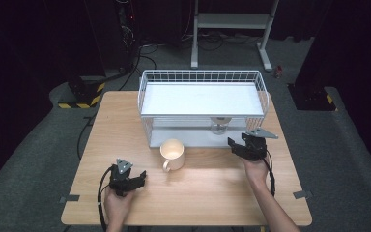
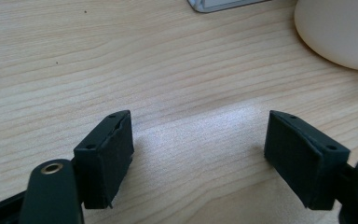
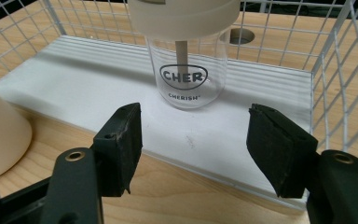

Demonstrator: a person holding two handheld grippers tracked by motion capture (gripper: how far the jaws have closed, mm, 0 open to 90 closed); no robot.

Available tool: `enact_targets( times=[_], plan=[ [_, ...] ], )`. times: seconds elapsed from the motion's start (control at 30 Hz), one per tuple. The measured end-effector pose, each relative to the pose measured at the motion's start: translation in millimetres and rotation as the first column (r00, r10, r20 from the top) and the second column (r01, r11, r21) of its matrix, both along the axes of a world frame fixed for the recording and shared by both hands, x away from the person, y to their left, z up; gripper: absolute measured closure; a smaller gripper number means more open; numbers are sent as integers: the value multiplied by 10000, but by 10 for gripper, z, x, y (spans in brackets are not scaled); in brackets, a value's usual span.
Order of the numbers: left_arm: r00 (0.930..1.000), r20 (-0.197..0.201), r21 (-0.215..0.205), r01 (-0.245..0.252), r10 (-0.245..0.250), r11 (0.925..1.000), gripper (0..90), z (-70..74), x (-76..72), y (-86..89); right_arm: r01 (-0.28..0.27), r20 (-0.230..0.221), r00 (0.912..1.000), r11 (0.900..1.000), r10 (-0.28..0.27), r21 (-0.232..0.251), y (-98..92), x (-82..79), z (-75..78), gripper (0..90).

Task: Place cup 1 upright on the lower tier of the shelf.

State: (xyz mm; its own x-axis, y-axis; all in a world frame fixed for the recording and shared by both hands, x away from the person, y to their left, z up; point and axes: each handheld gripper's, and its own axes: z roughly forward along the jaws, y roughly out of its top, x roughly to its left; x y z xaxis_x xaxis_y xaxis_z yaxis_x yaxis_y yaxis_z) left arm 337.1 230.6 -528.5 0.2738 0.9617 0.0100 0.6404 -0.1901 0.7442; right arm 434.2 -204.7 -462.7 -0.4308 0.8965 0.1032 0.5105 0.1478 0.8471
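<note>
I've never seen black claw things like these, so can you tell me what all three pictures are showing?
A person sits at a wooden table and holds a grabbing tool in each hand: the left gripper and the right gripper. One picture looks down from above. The other two come from small cameras riding on the tools, looking along their black jaws. On the table stands a cream mug and a white wire rack. On the rack's lower shelf stands a clear tumbler with a cream lid. Both tools' jaws are open and hold nothing. The right one faces the tumbler.
</note>
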Motion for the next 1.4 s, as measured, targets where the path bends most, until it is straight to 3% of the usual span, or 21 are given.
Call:
enact_targets(
  times=[0.67,0.97,1.4],
  plan=[
    [10000,-1,-1,-1,1,10000,239,0,0,0,-203,307,9993,9998,200,69,-178,-199,88,336],
    [10000,-17,-25,-44,44,10000,239,0,-3,-3,-208,-26,9998,9995,209,224,-289,-275,73,323],
    [10000,-18,-27,-45,45,10000,239,0,-4,-3,-138,92,9999,9996,135,244,-360,-388,69,309]
  ],
)
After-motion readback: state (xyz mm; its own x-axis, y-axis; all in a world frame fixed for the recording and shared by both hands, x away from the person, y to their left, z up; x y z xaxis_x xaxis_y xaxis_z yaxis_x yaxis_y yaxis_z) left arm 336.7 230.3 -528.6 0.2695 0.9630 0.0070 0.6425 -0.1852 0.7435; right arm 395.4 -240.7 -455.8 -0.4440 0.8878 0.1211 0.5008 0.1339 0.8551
